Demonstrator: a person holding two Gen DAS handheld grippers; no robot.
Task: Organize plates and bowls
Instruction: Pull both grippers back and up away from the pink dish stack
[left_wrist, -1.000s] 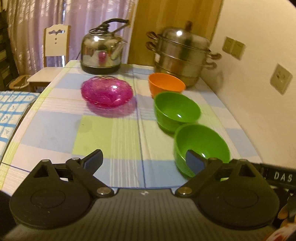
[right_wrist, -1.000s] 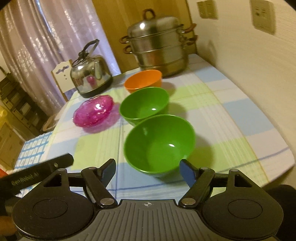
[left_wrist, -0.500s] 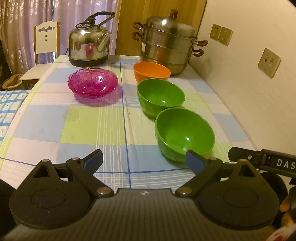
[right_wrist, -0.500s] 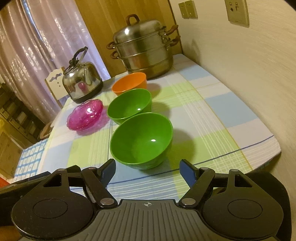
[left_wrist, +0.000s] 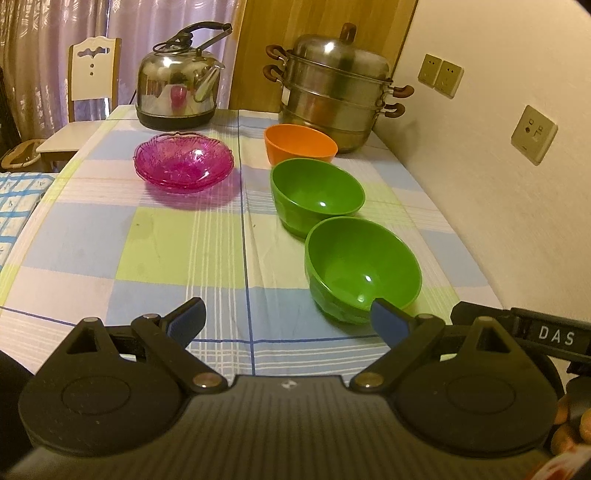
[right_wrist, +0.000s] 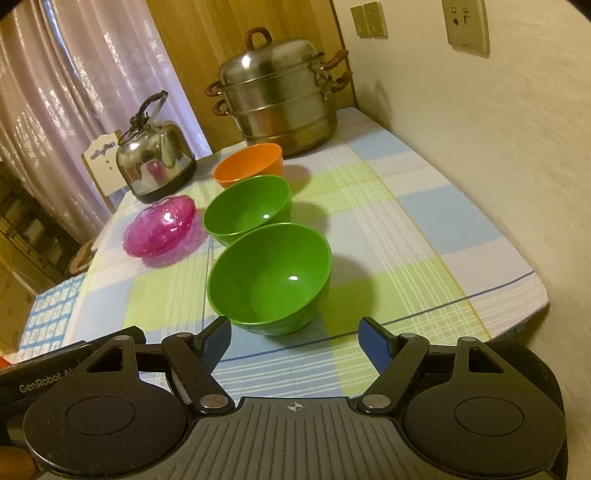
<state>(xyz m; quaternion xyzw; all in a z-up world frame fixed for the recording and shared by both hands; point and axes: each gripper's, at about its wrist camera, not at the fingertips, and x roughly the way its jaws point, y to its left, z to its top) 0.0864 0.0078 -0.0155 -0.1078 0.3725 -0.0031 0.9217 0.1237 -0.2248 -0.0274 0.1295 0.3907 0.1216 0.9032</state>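
Left gripper (left_wrist: 287, 319): jaws wide apart, holding nothing, above the near table edge.
Right gripper (right_wrist: 294, 338): jaws wide apart, holding nothing, just short of the near green bowl.
Green bowls: two. Near one (right_wrist: 269, 277) lies by the front edge; far one (right_wrist: 248, 209) sits just behind it, rims close.
Orange bowl (right_wrist: 249, 164): one, behind the far green bowl, just in front of the steamer.
Row: three bowls upright in a line along the table's right half.
Pink dishes (left_wrist: 183, 161): glass, apparently stacked, count unclear; left of the row, well apart from it.
Kettle (left_wrist: 178, 96): one, back left.
Steamer (left_wrist: 335, 91): one, lidded, back right.
Table (left_wrist: 162, 251): checked cloth.
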